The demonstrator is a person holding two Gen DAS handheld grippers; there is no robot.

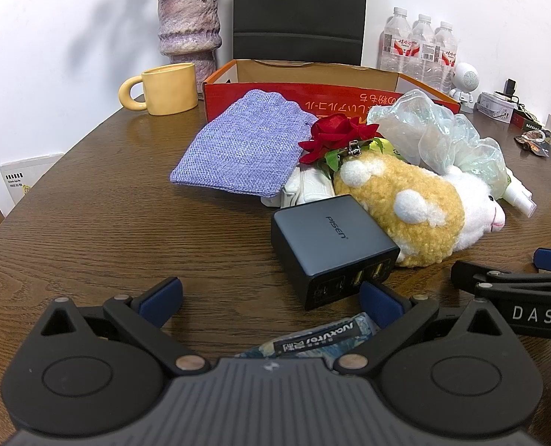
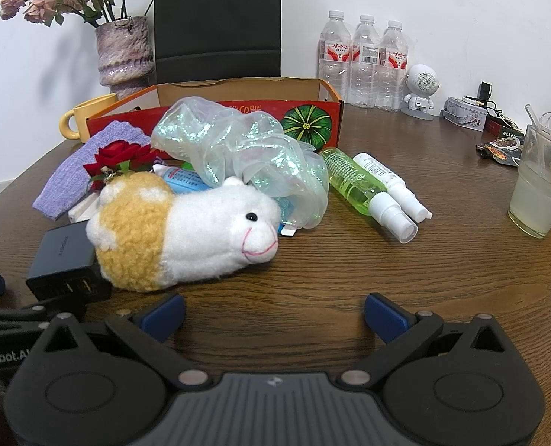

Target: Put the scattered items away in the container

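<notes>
Plush sheep (image 2: 186, 230) lies on the worktop (image 2: 350, 267) left of centre in the right wrist view, long axis across the frame, head rightward. The right hand-held gripper (image 2: 273, 316) sits nearer, spread wide and empty; the left hand-held gripper (image 1: 271, 301) is likewise wide and empty. The cardboard box (image 2: 312, 107) stands behind, upper centre.

Dark brown wood grain is seen across the table (image 2: 350, 278). A red-and-orange box (image 2: 312, 106) is printed with a green striped pumpkin at centre frame. Mustard-yellow curly fleece with white patches is worn by the white plush sheep (image 2: 186, 230), its mouth stitched in pink. A lilac woven pouch (image 1: 242, 145), a red fabric rose (image 1: 333, 132), an iridescent pale-green film (image 2: 238, 148), a dark grey charger (image 1: 331, 245), a lime-green bottle (image 2: 353, 182) and a yellow mug (image 1: 167, 89) are shown.
</notes>
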